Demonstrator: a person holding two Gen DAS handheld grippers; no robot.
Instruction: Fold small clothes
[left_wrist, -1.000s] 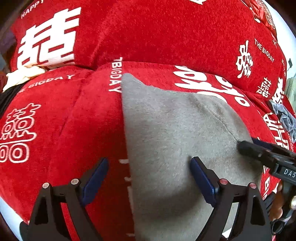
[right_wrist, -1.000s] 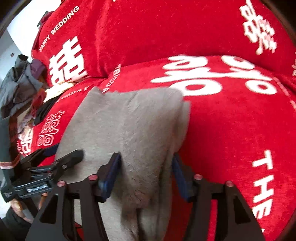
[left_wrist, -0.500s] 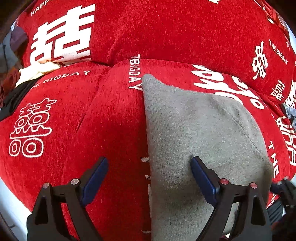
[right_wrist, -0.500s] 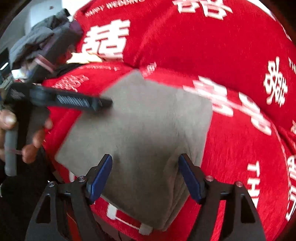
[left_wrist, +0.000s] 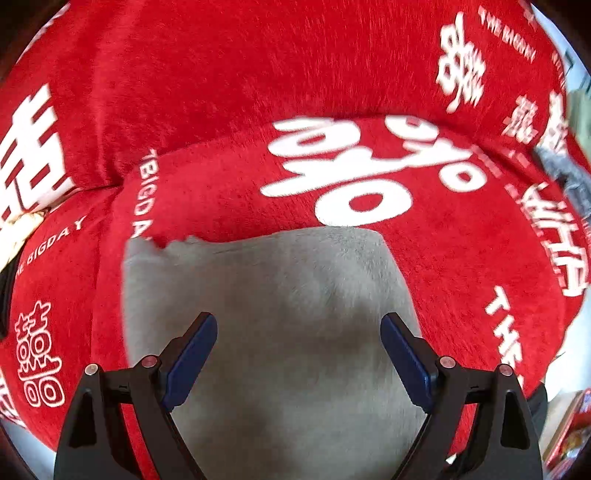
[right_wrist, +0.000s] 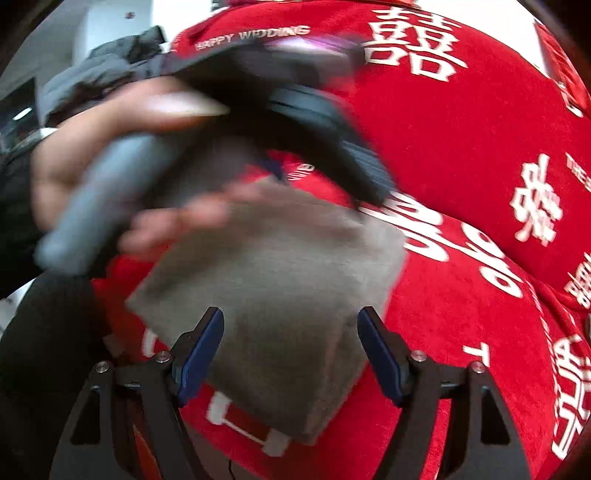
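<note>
Grey garment: folded into a compact, roughly square pad, lying flat on the seat cushion near its front edge; also seen in the right wrist view, where layered edges show at its near corner.
Left gripper: fingers spread wide apart, released, holding nothing; the blue pads stand above the garment's near part, whether touching it I cannot tell.
Right gripper: fingers likewise released and wide, straddling the garment's near corner, gripping nothing.
Left hand: blurred, wrapped around a grey handle, over the garment's far-left side.
Sofa cover: red plush with white characters and lettering, covering seat and backrest.
Clothes pile: dark grey, at the sofa's far-left end.
</note>
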